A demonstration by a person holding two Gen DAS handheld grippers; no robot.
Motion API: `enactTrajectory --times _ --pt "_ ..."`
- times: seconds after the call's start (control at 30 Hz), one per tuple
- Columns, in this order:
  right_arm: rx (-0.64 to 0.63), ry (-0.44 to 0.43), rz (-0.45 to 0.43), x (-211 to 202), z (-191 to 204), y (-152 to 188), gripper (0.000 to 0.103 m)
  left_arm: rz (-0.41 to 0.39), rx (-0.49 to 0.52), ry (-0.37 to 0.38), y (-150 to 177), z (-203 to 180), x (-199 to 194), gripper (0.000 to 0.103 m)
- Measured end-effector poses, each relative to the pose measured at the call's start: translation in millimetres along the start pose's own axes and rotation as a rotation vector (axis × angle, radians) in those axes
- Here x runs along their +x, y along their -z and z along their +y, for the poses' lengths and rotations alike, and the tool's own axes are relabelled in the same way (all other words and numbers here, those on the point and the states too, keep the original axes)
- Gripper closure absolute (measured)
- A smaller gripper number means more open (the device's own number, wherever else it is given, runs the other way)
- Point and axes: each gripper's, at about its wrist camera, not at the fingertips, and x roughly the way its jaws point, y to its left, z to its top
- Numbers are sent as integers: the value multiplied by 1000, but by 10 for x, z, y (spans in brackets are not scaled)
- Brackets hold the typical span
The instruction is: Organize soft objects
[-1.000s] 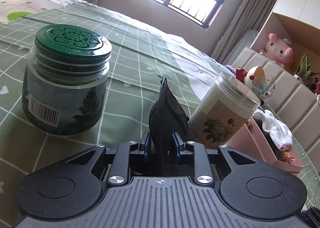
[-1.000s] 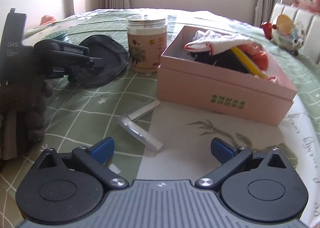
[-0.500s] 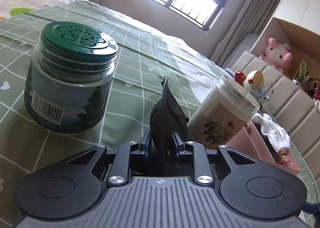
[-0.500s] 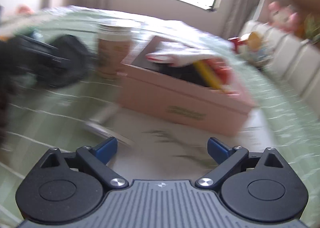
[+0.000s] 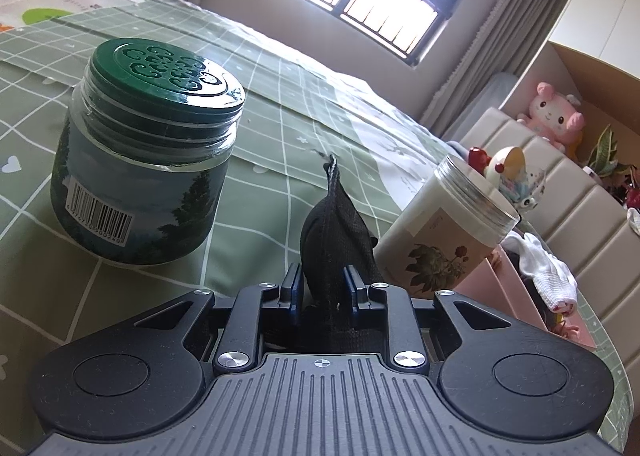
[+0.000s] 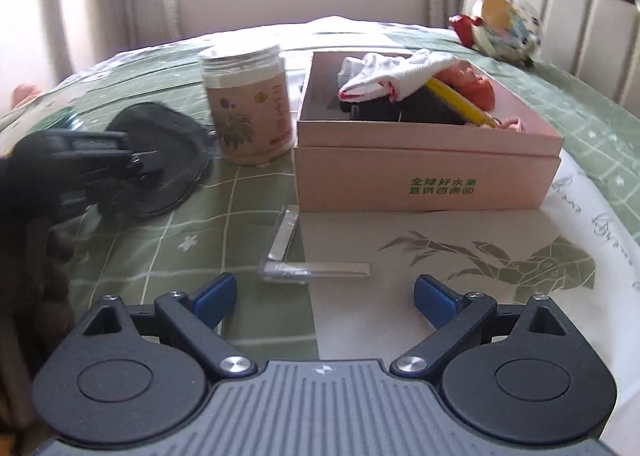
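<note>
1. Left gripper (image 5: 322,288): its fingers (image 5: 290,288) pinch the black fabric pouch (image 6: 160,160), which lies on the table (image 6: 248,192) left of the pink box (image 6: 428,172).
2. We lift the pouch clear of the floral jar (image 6: 246,104), just left of the box, before carrying it over the box rim.
3. Right gripper (image 6: 325,292): its fingers, empty in front of the box, have just narrowed slightly yet stand wide; we keep them out of the way.

Open tablecloth (image 6: 400,240) lay before the pink box (image 6: 424,176), broken only by a clear bent strip (image 6: 296,256); a floral jar (image 6: 248,104) stood just left of the box, a green-lidded jar (image 5: 144,160) farther left.
</note>
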Motion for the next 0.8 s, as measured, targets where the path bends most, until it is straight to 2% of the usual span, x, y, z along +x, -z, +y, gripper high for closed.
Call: enactTrajectory --times 0.07,0.13,0.2,0.53,0.6,0.67,0.73,0.8 --pt "-16 0 3 29 53 -17 12 0 0 1 -2 4 -1 79" --pt "-42 -21 -8 10 63 -17 22 0 -1 1 -3 3 -3 79" --pt "-82 -25 -28 -25 47 -14 40 0 0 0 -3 4 -3 79" --pt "-94 -25 -43 -64 -196 -14 40 0 0 0 -3 5 -1 79" --pt "-81 -20 -39 -63 -236 1 30 0 0 0 -3 6 0 79" --pt "-63 -15 -33 -49 -270 -3 27 0 0 1 -3 5 -1 79" --pt "-56 -25 -29 -36 -282 -9 28 -5 0 -1 -3 4 -9 79" --pt "-73 -47 -29 -39 -278 -17 40 -19 -7 0 -11 7 -38 82"
